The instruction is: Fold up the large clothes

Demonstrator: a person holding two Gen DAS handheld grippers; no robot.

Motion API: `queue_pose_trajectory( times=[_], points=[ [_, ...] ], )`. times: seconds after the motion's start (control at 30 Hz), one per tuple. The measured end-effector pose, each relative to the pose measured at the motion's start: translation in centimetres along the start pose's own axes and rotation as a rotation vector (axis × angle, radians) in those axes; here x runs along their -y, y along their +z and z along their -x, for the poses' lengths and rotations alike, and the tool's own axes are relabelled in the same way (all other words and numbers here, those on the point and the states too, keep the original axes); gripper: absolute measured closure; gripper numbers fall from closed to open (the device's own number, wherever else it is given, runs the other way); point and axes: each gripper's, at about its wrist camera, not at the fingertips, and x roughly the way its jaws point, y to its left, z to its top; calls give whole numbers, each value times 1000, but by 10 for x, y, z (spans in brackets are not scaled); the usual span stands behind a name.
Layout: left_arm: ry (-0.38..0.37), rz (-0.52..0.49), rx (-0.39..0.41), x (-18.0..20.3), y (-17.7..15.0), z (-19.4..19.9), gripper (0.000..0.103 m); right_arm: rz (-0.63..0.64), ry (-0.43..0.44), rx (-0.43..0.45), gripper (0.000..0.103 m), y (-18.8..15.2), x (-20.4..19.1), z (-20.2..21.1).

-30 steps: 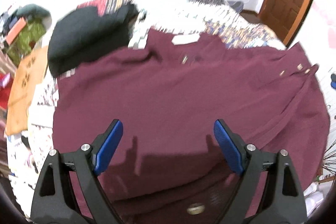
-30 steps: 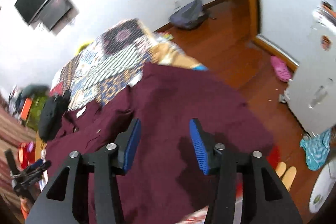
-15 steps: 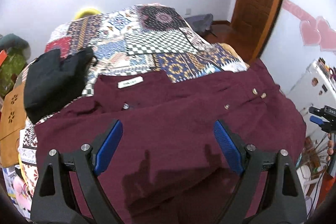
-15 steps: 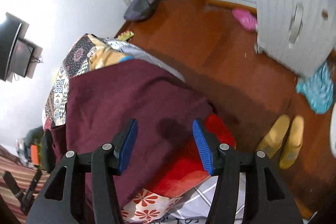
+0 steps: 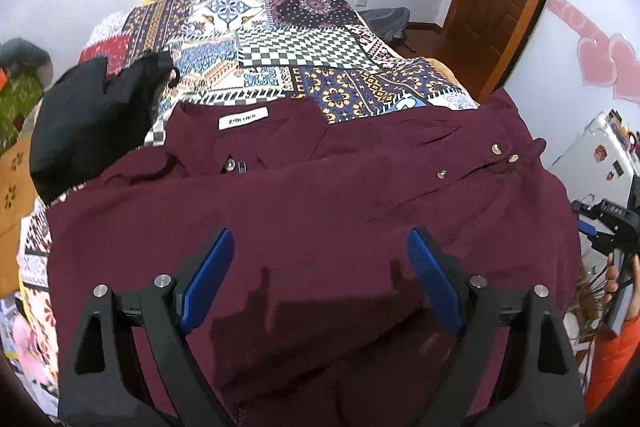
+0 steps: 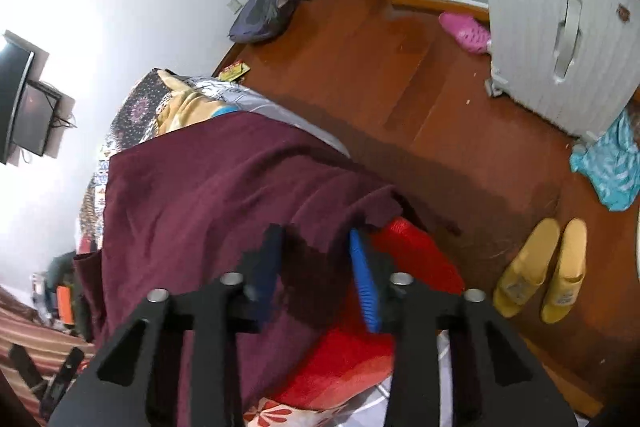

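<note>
A large maroon button shirt (image 5: 304,211) lies spread across the patchwork bed (image 5: 280,39), collar and white label at the far side, a buttoned cuff at the right. My left gripper (image 5: 320,267) hovers open and empty above its near half. In the right wrist view the shirt (image 6: 208,195) drapes over the bed's corner onto a red cushion (image 6: 404,267). My right gripper (image 6: 316,263) is open, its jaws straddling the shirt's hanging edge without closing on it.
A black garment (image 5: 92,119) lies at the bed's left. The other gripper and a hand (image 5: 616,251) show at the right edge. On the wooden floor are yellow slippers (image 6: 540,271), a pink shoe (image 6: 464,33), a teal cloth (image 6: 612,167) and a grey bag (image 6: 264,11). A white cabinet (image 6: 568,11) stands right.
My left gripper has drawn back and tilted up, so more of the bed shows. My right gripper has swung down to the bed corner, and its jaws have narrowed around the shirt's edge.
</note>
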Motion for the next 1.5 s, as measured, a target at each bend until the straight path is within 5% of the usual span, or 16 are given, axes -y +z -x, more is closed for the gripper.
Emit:
queue_pose_trajectory(
  times=[0.1,0.37,0.63,0.83,1.03,1.17,1.5],
  points=[
    [-5,3,2,-2,-2,1,15,29,-2,24,94,0,-8,5],
    [1,11,39,-11,-5,15,15,130,80,98,96,11,-59,27],
    [1,69,84,-38,-9,34,15,355,289,195,101,7,-163,75],
    [-1,105,106,-59,-18,45,15,612,364,226,101,-36,-252,90],
    [-5,122,100,-70,-28,46,15,627,222,182,92,-49,-231,74],
    [8,112,87,-70,-29,42,15,543,123,155,56,-37,-187,68],
    [2,56,53,-40,-22,26,15,262,-63,97,53,-11,-77,55]
  ],
)
